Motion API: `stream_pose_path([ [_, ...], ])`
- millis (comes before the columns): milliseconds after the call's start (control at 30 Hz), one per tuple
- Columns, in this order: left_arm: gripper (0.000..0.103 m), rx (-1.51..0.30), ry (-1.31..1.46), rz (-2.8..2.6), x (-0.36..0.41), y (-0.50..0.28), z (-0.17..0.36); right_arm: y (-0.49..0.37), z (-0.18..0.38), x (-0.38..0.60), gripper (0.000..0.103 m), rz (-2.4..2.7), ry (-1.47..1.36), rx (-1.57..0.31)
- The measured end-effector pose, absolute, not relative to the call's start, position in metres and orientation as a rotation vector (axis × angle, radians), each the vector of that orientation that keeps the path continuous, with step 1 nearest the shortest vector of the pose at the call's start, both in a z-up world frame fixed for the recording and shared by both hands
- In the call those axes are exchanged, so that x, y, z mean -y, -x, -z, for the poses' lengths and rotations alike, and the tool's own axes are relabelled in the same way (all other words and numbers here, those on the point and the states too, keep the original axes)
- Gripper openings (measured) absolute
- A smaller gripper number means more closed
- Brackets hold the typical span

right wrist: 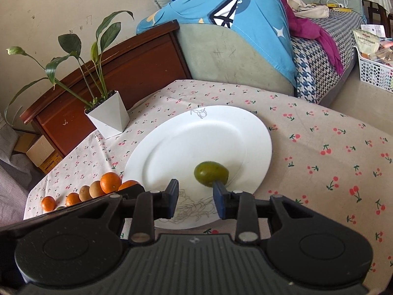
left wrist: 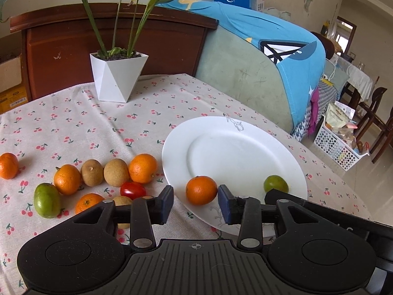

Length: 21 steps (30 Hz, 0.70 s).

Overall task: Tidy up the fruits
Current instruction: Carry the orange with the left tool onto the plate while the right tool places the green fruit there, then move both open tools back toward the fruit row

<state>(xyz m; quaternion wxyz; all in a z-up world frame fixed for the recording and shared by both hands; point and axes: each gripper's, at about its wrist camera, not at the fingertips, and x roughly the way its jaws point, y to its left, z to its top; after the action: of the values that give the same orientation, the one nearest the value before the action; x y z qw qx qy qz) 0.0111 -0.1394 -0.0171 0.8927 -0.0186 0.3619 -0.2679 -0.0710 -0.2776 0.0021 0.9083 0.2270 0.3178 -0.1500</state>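
Two fruits on the plate: we see an orange (left wrist: 201,190) and a green fruit (right wrist: 211,173) resting on the white plate (left wrist: 235,147).
Left claw (left wrist: 195,204): released, jaws spread, the orange just ahead between its tips.
Right claw (right wrist: 195,200): released, its right finger touching or just before the green fruit; we cannot tell which.
Loose fruit: oranges, brown fruits (left wrist: 116,172), a red tomato (left wrist: 133,190) and another green one (left wrist: 47,200) on the desk (left wrist: 98,127) left of the plate.
Behind: potted plant (left wrist: 118,78).

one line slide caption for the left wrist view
Open left gripper frames an orange on the white plate; more fruit waits on the cherry-print tablecloth.
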Motion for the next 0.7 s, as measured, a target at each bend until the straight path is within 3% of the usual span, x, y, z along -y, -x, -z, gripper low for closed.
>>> stream_pose_path([
  [33, 0.056, -0.750, 0.043, 0.544, 0.138, -0.012, 0.017, 0.071, -0.002, 0.279, 0.033, 0.314, -0.476, -0.656],
  [267, 0.060, -0.733, 0.075, 0.525, 0.128, -0.011, 0.011, 0.070, -0.001, 0.277, 0.036, 0.302, -0.483, -0.666],
  [400, 0.069, -0.729, 0.069, 0.503, 0.121, -0.007, 0.007, 0.070, -0.002, 0.275, 0.038, 0.285, -0.484, -0.668],
  [700, 0.072, -0.718, 0.065, 0.422, 0.091, -0.001, -0.004, 0.068, -0.005, 0.262, 0.042, 0.227, -0.455, -0.669],
])
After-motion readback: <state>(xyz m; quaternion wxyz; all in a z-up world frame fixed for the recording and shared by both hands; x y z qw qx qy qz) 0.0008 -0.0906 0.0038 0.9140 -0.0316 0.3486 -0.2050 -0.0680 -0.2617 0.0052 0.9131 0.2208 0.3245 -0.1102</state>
